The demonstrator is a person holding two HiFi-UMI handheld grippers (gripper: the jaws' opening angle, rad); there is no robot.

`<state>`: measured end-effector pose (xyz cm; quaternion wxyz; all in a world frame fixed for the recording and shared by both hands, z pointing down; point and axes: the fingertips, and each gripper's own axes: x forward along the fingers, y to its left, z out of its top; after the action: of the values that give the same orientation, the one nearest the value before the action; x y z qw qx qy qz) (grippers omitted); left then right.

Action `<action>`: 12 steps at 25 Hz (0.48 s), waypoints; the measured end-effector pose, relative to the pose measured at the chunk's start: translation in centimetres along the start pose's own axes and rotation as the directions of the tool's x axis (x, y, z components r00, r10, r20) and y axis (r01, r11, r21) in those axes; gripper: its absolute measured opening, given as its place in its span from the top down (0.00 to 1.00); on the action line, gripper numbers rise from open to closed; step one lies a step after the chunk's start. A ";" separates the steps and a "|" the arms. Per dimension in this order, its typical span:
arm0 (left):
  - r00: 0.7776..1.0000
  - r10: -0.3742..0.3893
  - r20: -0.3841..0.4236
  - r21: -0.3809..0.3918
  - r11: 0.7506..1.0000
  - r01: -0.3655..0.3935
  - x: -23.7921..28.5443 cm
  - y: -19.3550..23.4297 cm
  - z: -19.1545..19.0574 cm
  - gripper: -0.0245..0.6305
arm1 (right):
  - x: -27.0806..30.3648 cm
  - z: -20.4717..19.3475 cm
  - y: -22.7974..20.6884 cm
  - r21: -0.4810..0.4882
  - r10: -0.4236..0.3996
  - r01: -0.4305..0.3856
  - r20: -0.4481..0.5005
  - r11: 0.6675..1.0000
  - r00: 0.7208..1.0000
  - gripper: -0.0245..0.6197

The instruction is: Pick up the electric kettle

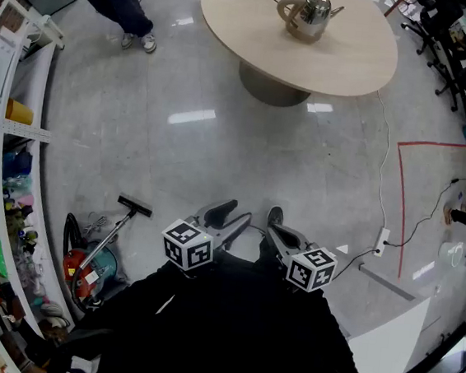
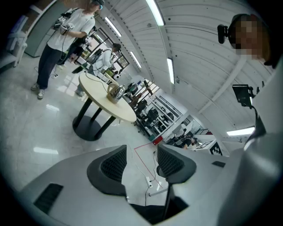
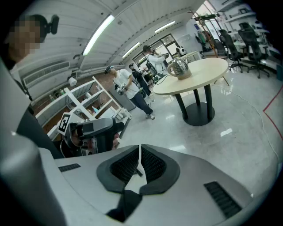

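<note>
While kettle (image 1: 309,16) tops table (image 1: 349,63), vac (image 1: 90,268) by shelves (image 1: 2,190)

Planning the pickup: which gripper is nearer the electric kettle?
Right, slightly: the right gripper is nearly in line with the electric kettle, the left gripper offset to its left; both far from it.

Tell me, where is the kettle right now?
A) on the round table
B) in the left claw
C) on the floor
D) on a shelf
A: the kettle stands upright on the round table, with nothing gripping it.
</note>
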<state>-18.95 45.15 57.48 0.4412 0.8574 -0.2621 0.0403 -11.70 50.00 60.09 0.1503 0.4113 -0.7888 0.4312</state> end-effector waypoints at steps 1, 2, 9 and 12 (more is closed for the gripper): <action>1.000 -0.003 -0.010 0.007 1.000 0.004 -0.8 0.5 -0.4 0.61 | 0.3 -0.3 0.7 -0.020 -0.005 0.005 -0.001 1.000 1.000 0.92; 1.000 -0.006 -0.017 0.014 1.000 0.006 -1.6 0.9 -0.8 0.61 | 0.6 -0.6 1.3 -0.037 -0.010 0.010 0.000 0.999 1.000 0.92; 1.000 -0.005 -0.005 0.042 0.999 0.005 -5.4 -0.2 -3.7 0.61 | -1.7 -5.5 3.5 -0.058 -0.044 0.044 0.004 0.997 0.999 0.92; 1.000 -0.023 -0.005 0.062 0.998 0.023 -5.3 -2.7 -5.1 0.61 | -4.7 -7.7 3.7 -0.068 -0.070 0.072 0.028 0.995 0.997 0.92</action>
<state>-21.37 52.62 56.99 0.4154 0.8736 -0.2497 0.0451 -12.63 59.70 59.77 0.1693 0.4392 -0.7900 0.3928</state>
